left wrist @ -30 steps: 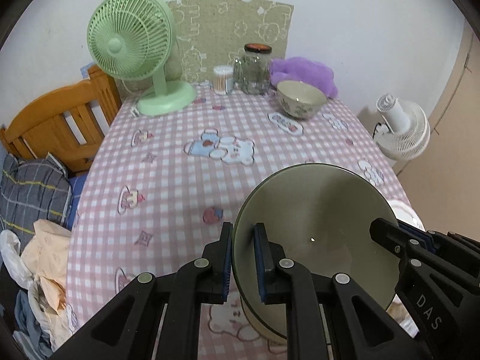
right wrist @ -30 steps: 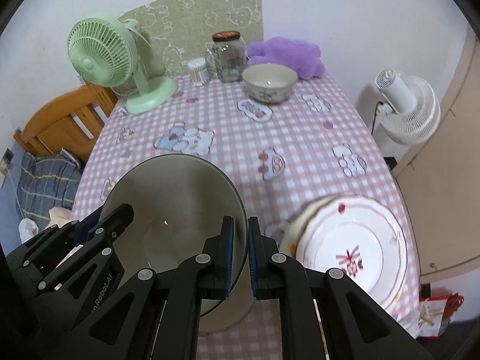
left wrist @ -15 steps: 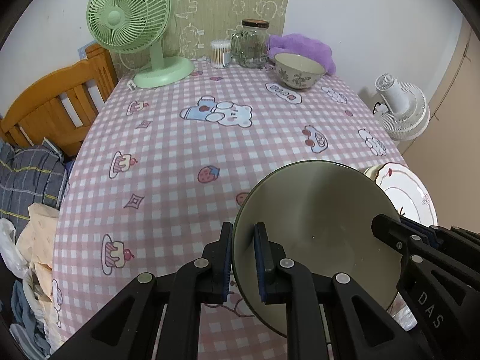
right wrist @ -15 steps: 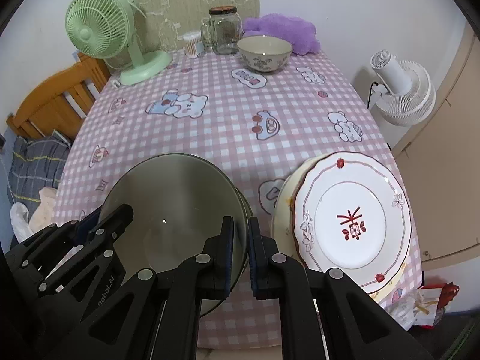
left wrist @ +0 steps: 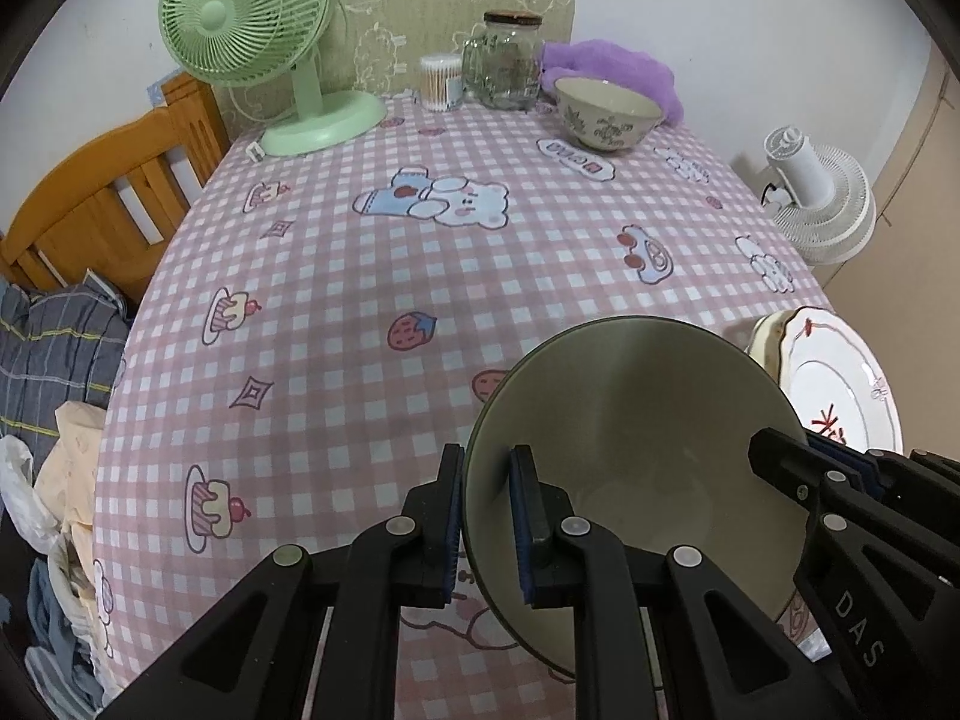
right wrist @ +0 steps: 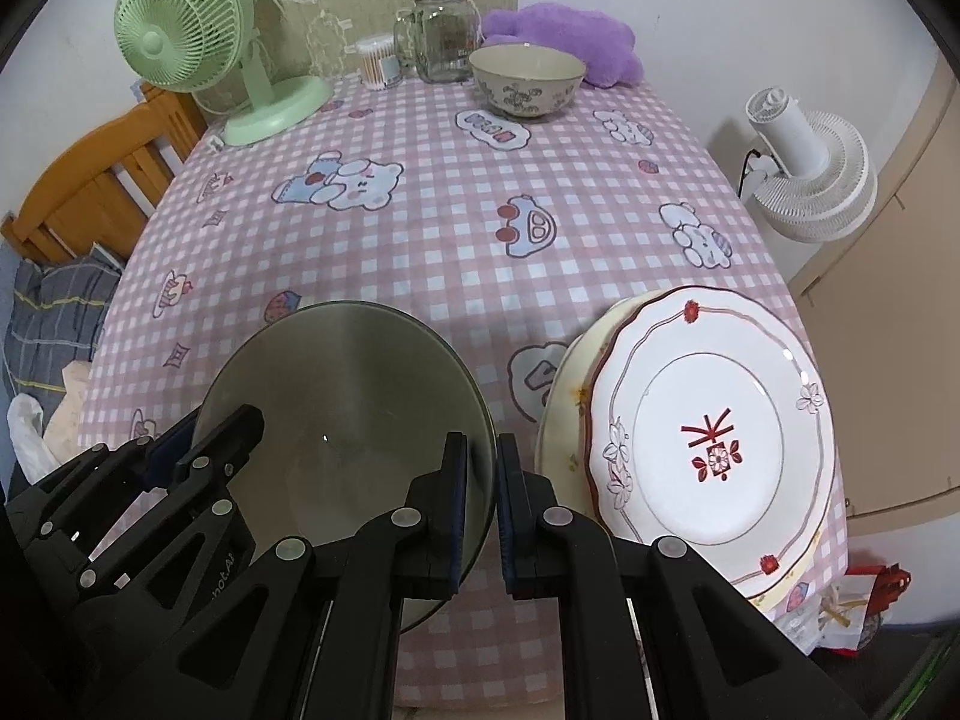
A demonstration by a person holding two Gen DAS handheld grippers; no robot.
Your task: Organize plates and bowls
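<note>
Left wrist, left gripper (left wrist: 486, 516): we pinch the left rim of the olive-grey bowl (left wrist: 648, 450) between our pads, one inside, one outside.
Left wrist, right gripper (left wrist: 798, 456): it comes in at 4 o'clock and clamps the bowl's opposite rim.
Left wrist, bowl: near edge of the checked tablecloth (left wrist: 372, 276); whether its base touches the cloth we cannot tell.
Left wrist, patterned bowl (left wrist: 606, 114): far end at 1 o'clock, just in front of the glass jar (left wrist: 507, 60) and purple plush (left wrist: 618, 69).
Left wrist, green fan (left wrist: 258, 30): 11 o'clock.
Right wrist, grip: our right gripper (right wrist: 480, 498) is clamped on the bowl's (right wrist: 348, 408) right rim; the left gripper (right wrist: 180, 450) holds the rim at 9 o'clock.
Right wrist, stacked plates (right wrist: 714, 438): 3 o'clock, just beside the bowl, the white flowered plate on a cream one.
Right wrist, white fan (right wrist: 810, 174): 2 o'clock, off the table.
</note>
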